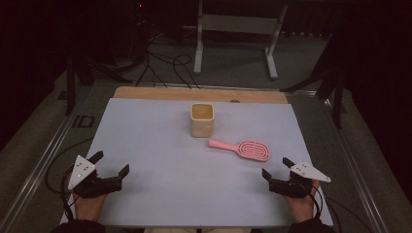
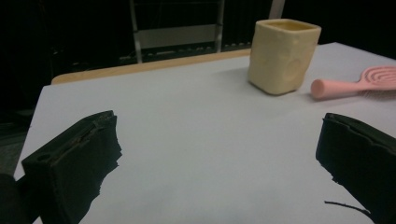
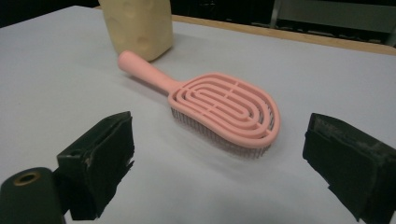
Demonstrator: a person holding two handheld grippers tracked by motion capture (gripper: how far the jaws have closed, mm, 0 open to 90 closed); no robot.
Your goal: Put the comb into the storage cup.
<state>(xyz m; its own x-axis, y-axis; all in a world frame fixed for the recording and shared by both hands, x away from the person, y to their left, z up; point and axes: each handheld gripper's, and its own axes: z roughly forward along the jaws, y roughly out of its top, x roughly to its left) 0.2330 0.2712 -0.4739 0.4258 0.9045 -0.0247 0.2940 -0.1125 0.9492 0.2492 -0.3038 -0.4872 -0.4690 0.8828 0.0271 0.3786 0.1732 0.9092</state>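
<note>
Where both tools gape, bare mat (image 1: 160, 145) around hairbrush (image 1: 240, 148)

Matt plastics on a smooth pale sheet

Pink ridged plastic hairbrush (image 3: 224, 109), smooth with a slight sheen; cream squarish cup (image 2: 283, 55), matt and faintly dimpled; pale grey tabletop sheet (image 1: 160, 141) matt; wooden back edge (image 1: 160, 93).

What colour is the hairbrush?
Pink. The hairbrush shows best in the right gripper view.

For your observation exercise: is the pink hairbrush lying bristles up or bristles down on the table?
Bristles down. The pink hairbrush lies flat beside the cup; its looped back faces up and bristles show beneath its edge.
</note>
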